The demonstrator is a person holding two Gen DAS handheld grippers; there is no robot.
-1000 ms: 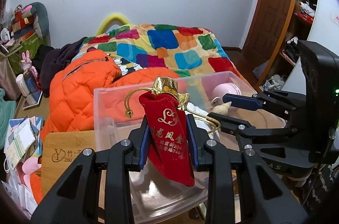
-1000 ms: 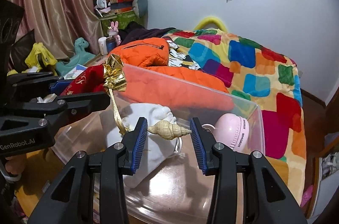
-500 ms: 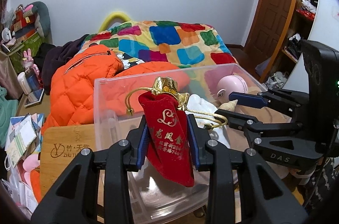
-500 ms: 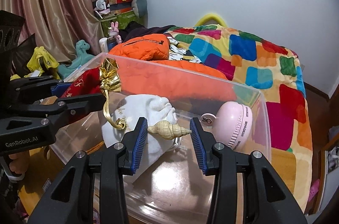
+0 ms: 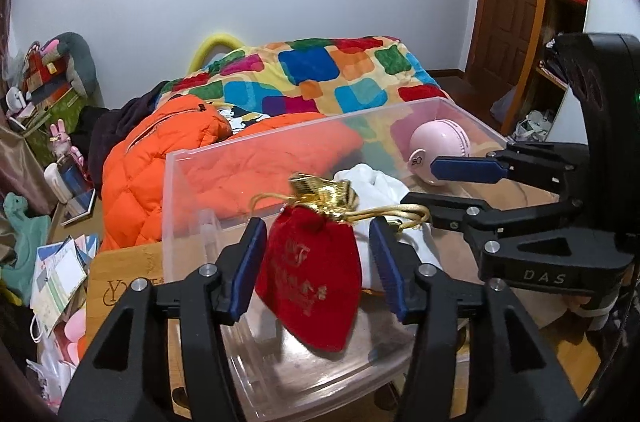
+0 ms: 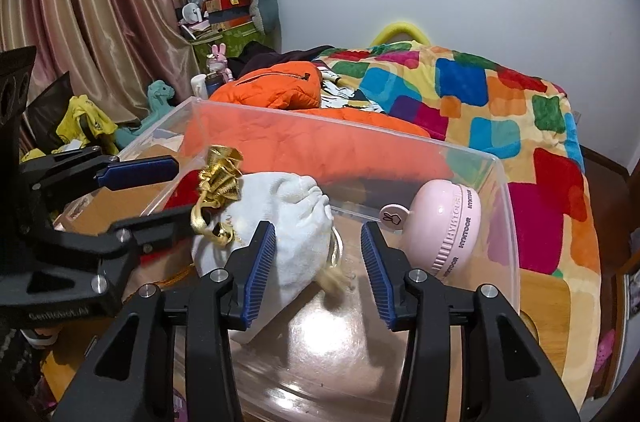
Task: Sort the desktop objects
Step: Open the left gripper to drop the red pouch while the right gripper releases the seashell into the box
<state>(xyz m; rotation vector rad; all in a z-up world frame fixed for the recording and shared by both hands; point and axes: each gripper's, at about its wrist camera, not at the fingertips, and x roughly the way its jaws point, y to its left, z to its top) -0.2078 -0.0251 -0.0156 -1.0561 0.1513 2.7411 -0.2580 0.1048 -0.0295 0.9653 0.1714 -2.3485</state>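
Above the near edge of the clear plastic bin (image 5: 176, 206) both grippers hung, tilted down into it so that whatever they let go would land inside. The left gripper (image 5: 318, 266) had its jaws opening: the red velvet pouch (image 5: 312, 286) lay slack between the pads, with a gap on each side, so it was no longer pinched and looked to be dropping toward the near left corner of the bin. Its gold-trimmed neck (image 5: 324, 192) and gold cord (image 5: 396, 212) trailed across the white drawstring bag (image 6: 288, 222), which already lay on the bin floor near the middle, likely sorted there as a like item.

The right gripper (image 6: 318, 274) was also easing its jaws apart. A blurred pale tan object (image 6: 334, 280), too smeared to name, showed just below and between its pads, touched by neither; I judged it to be falling free, though I cannot be sure. The pink round device (image 6: 444, 226) leaned against the far right wall of the bin, clear of both grippers. Keeping both tools over the bin's open top made sense, since its walls would stop soft pouches and small pieces from sliding off the wooden desk (image 5: 120, 286) beneath.
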